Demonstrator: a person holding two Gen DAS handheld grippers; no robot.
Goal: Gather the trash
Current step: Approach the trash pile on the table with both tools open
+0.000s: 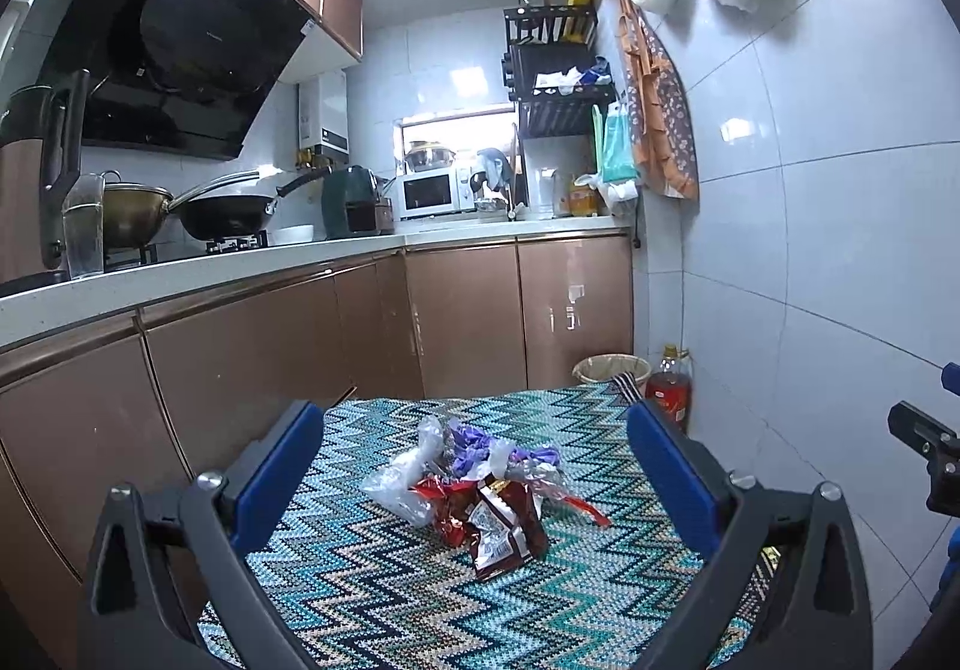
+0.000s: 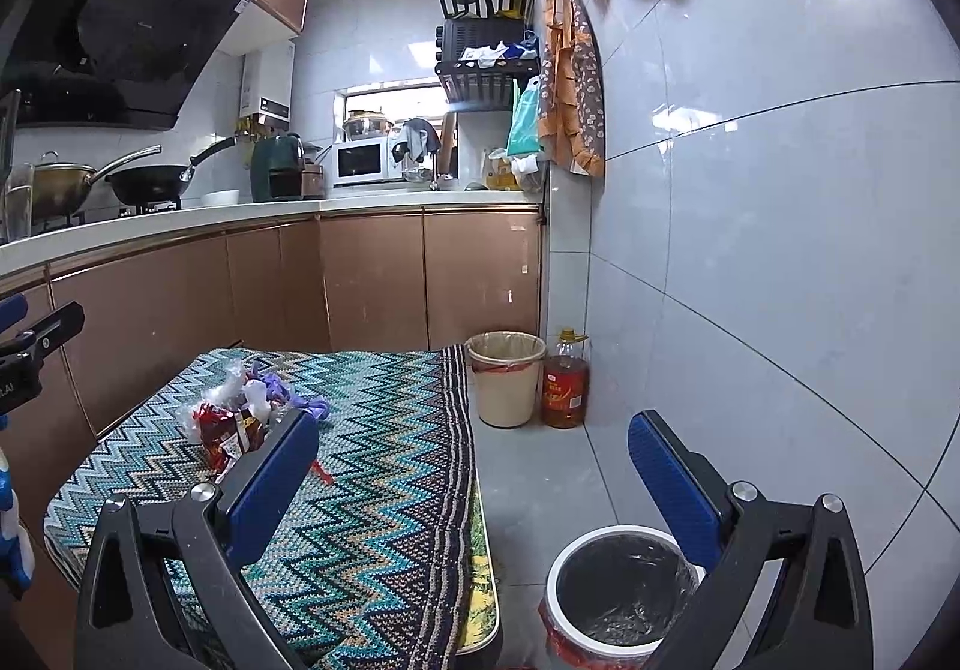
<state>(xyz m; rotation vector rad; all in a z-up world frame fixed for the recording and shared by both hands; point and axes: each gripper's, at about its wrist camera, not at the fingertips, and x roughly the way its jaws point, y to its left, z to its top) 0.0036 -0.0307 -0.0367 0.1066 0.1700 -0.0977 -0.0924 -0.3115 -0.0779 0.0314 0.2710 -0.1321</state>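
Both your left gripper (image 1: 474, 466) and right gripper (image 2: 474, 463) gape empty; the wrapper pile (image 1: 480, 496) sits loose on the zigzag cloth (image 1: 372, 580), so a partial pinch risks scattering pieces short of the lined bin (image 2: 618, 592) on the floor.

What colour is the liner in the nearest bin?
Black liner, in a white-rimmed bin; right wrist view.
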